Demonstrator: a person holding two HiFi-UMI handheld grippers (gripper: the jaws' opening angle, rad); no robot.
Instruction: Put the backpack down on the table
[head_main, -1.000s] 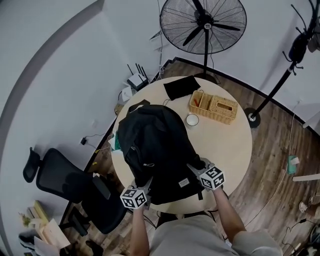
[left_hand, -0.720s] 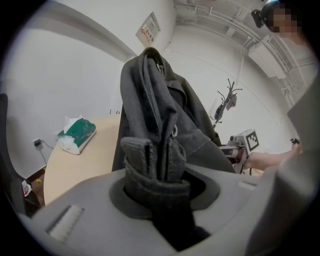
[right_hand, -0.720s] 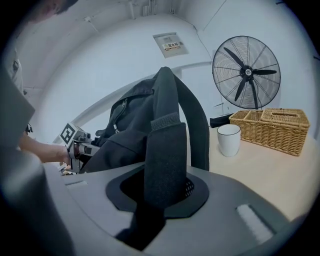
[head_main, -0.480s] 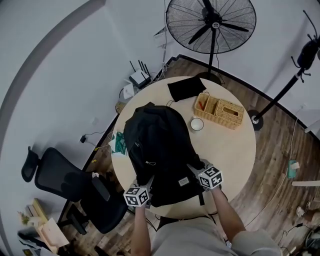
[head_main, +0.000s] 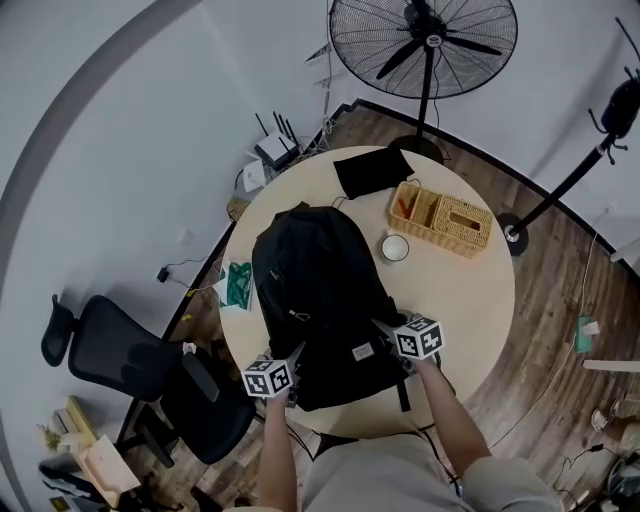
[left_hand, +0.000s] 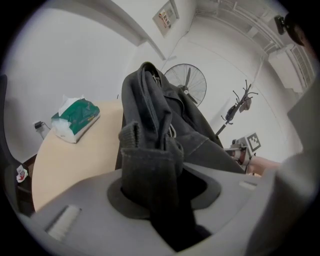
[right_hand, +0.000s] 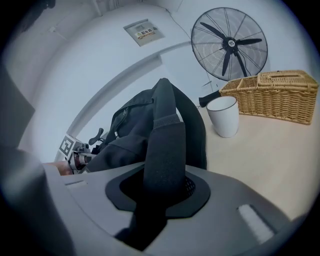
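Observation:
The black backpack (head_main: 320, 290) lies flat on the round beige table (head_main: 455, 290), top end toward the far side. My left gripper (head_main: 296, 356) is at its near left corner, shut on a shoulder strap (left_hand: 150, 170) that runs through the jaws. At the near right corner, my right gripper (head_main: 384, 328) is shut on the other strap (right_hand: 165, 145). Both pairs of jaws have just been opening a little, each with its strap still between them. In the left gripper view the backpack (left_hand: 167, 112) rises ahead as a dark mound.
A white cup (head_main: 394, 248) and a wicker basket (head_main: 440, 214) stand right of the backpack. A black pouch (head_main: 372, 172) lies at the far edge, a green tissue pack (head_main: 238, 283) at the left edge. An office chair (head_main: 120, 355) stands left; a floor fan (head_main: 425, 40) beyond.
The backpack has sunk and flattened onto the table. Both grippers have come down with the straps, toward the near edge.

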